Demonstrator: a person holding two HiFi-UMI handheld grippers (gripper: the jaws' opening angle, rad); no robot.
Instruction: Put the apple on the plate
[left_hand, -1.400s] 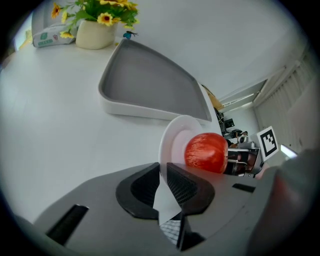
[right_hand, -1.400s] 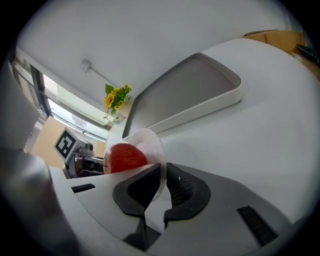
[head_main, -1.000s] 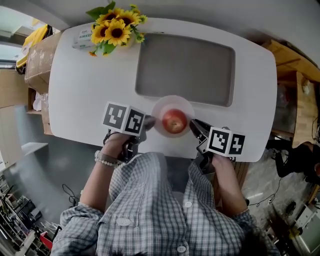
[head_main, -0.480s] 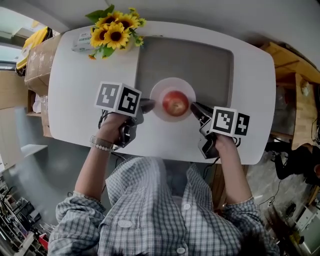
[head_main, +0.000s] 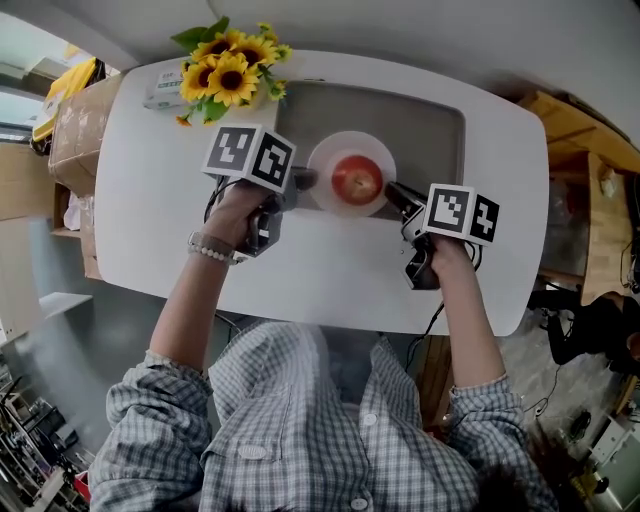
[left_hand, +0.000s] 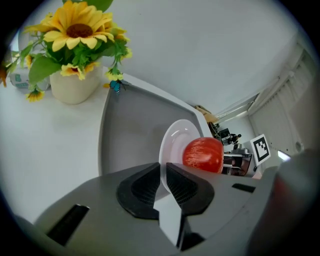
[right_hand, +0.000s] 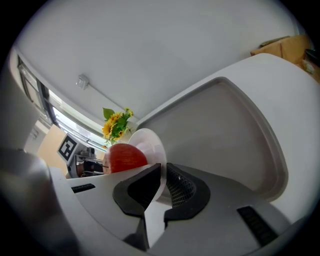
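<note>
A red apple (head_main: 357, 179) rests on a small white plate (head_main: 325, 160). The plate is gripped from both sides. My left gripper (head_main: 303, 181) is shut on its left rim and my right gripper (head_main: 392, 193) on its right rim. It is over the near edge of the grey inset mat (head_main: 420, 125); whether it touches the mat I cannot tell. The left gripper view shows the plate (left_hand: 172, 145) edge-on, the rim pinched by the left gripper (left_hand: 163, 177), the apple (left_hand: 203, 154) beyond. The right gripper view mirrors this: plate (right_hand: 150, 142), apple (right_hand: 125, 157), right gripper (right_hand: 163, 182).
A vase of sunflowers (head_main: 225, 65) and a small packet (head_main: 160, 90) stand at the far left corner of the white table (head_main: 330, 270). A cardboard box (head_main: 75, 110) sits left of the table. Wooden furniture (head_main: 590, 200) is to the right.
Both grippers have carried the plate with the apple away from the person, from the table's near edge toward the grey mat. Their hold on the rim is unchanged.
</note>
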